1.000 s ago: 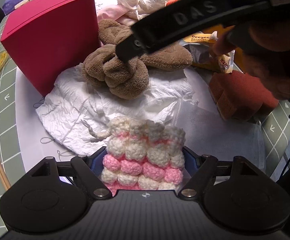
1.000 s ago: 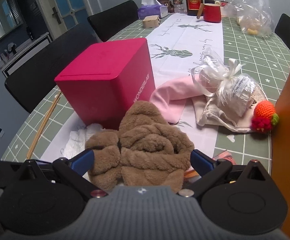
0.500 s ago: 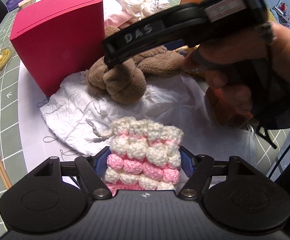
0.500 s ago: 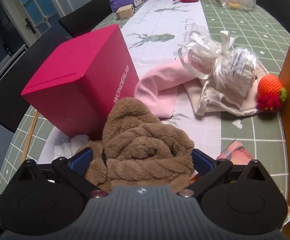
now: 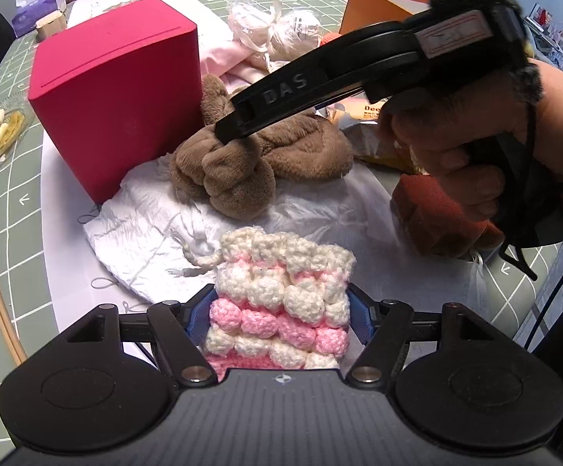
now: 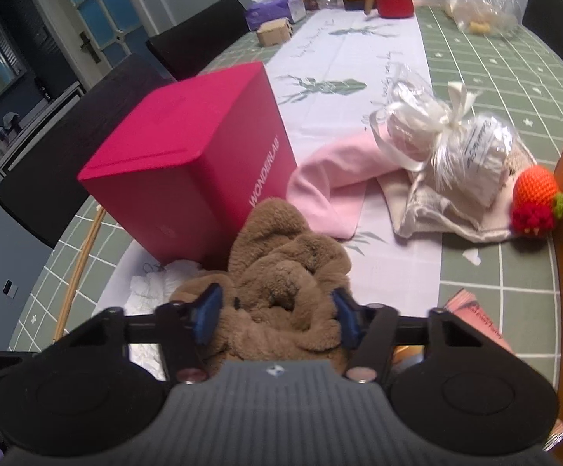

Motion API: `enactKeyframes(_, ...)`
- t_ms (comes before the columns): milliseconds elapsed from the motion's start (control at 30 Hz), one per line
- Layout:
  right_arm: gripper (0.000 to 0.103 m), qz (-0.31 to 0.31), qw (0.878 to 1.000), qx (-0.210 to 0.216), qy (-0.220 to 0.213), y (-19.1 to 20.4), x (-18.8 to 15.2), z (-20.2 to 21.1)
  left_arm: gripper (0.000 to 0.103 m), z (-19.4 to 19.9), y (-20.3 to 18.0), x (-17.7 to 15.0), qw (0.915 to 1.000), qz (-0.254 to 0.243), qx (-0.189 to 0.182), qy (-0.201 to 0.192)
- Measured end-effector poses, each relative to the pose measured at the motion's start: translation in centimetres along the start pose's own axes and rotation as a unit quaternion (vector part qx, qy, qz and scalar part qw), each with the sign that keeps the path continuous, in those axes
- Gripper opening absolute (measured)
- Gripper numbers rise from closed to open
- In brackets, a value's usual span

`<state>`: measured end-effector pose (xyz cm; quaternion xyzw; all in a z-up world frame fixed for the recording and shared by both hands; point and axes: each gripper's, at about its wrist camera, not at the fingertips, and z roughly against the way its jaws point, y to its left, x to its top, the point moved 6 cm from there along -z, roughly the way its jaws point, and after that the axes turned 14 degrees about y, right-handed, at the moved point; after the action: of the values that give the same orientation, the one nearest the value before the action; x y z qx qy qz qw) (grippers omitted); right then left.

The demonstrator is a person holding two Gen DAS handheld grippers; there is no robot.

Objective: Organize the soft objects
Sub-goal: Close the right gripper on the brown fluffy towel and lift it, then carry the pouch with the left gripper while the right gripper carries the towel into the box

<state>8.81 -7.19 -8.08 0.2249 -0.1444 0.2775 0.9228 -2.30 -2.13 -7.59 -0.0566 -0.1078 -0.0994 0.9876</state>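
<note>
Left wrist view: left gripper clenched on a pink-and-cream crochet pouch, blue pads pressed against both its sides. Pouch hangs above a crumpled white cloth. Beyond it, the right gripper reaches down into a brown plush bundle lying on the cloth, just beside the magenta box. A rust-brown sponge block sits to the right (partly behind the hand).

Right wrist view: right gripper closed in on the brown plush bundle, pads sunk into the fur either side. Magenta box directly behind, touching the plush. Pink cloth, tied cellophane bag and crochet strawberry lie farther right on the table.
</note>
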Motion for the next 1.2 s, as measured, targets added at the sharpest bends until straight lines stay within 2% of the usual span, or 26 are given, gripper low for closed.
enactKeyframes(33, 0.04, 0.002, 1.0, 0.001, -0.004, 0.0, 0.0, 0.4, 0.079, 0.2, 0.1, -0.1, 1.0, 0.002, 0.001, -0.001)
enactKeyframes(67, 0.012, 0.0, 1.0, -0.016, -0.006, -0.2, 0.0, 0.6, 0.079, 0.3, 0.0, -0.3, 1.0, 0.004, 0.002, -0.003)
enactKeyframes(167, 0.012, -0.012, 1.0, -0.002, 0.002, -0.8, -0.3, 0.7, 0.079, 0.9, 0.0, -0.8, 0.9999, 0.01, 0.003, -0.007)
enactKeyframes(233, 0.019, -0.02, 1.0, 0.002, 0.005, -1.0, -0.4, 0.9, 0.079, 1.3, 0.0, -1.2, 0.9999, 0.012, 0.003, -0.01)
enactKeyframes(333, 0.043, -0.034, 0.999, 0.004, -0.003, -1.0, -0.4, 1.9, 0.079, 1.8, -0.3, -1.4, 0.9999, 0.013, 0.003, -0.01)
enactKeyframes(367, 0.055, -0.035, 0.999, 0.005, -0.007, -1.0, -0.5, 2.2, 0.079, 2.0, -0.3, -1.4, 0.9998, 0.014, 0.004, -0.01)
enactKeyframes(400, 0.06, -0.035, 0.999, 0.009, -0.006, -0.8, -0.5, 2.3, 0.079, 2.1, -0.3, -1.4, 0.9998, 0.014, 0.004, -0.01)
enactKeyframes(500, 0.07, -0.023, 0.999, 0.021, 0.02, -0.1, -0.8, 2.3, 0.079, 2.2, -0.4, -1.3, 0.9998, 0.015, 0.005, -0.008)
enactKeyframes(600, 0.082, 0.028, 0.999, 0.022, 0.029, 1.1, -1.4, 2.6, 0.079, 2.2, -0.3, -1.2, 0.9999, 0.015, 0.002, -0.008)
enactKeyframes(767, 0.085, 0.08, 0.995, -0.013, 0.054, 1.9, -2.4, 1.6, 0.079, 2.1, -0.3, -1.2, 0.9999, 0.013, 0.0, -0.006)
enactKeyframes(833, 0.085, 0.107, 0.992, -0.045, 0.057, 2.1, -2.7, 0.8, 0.079, 2.1, -0.4, -1.2, 0.9999, 0.012, 0.0, -0.006)
enactKeyframes(867, 0.076, 0.12, 0.989, -0.065, 0.057, 2.2, -2.8, 0.3, 0.079, 1.9, -0.3, -1.1, 0.9999, 0.011, 0.001, -0.005)
enactKeyframes(900, 0.059, 0.128, 0.987, -0.079, 0.06, 2.2, -2.8, -0.2, 0.079, 1.9, -0.3, -1.1, 0.9999, 0.012, 0.001, -0.005)
enactKeyframes(1000, 0.049, 0.129, 0.987, -0.077, 0.059, 1.9, -2.7, -0.1, 0.079, 1.8, -0.2, -1.1, 0.9999, 0.015, 0.002, -0.006)
enactKeyframes(1200, 0.045, 0.121, 0.99, -0.066, 0.033, 1.6, -2.3, 2.3, 0.079, 2.1, 0.0, -1.5, 0.9997, 0.02, 0.003, -0.015)
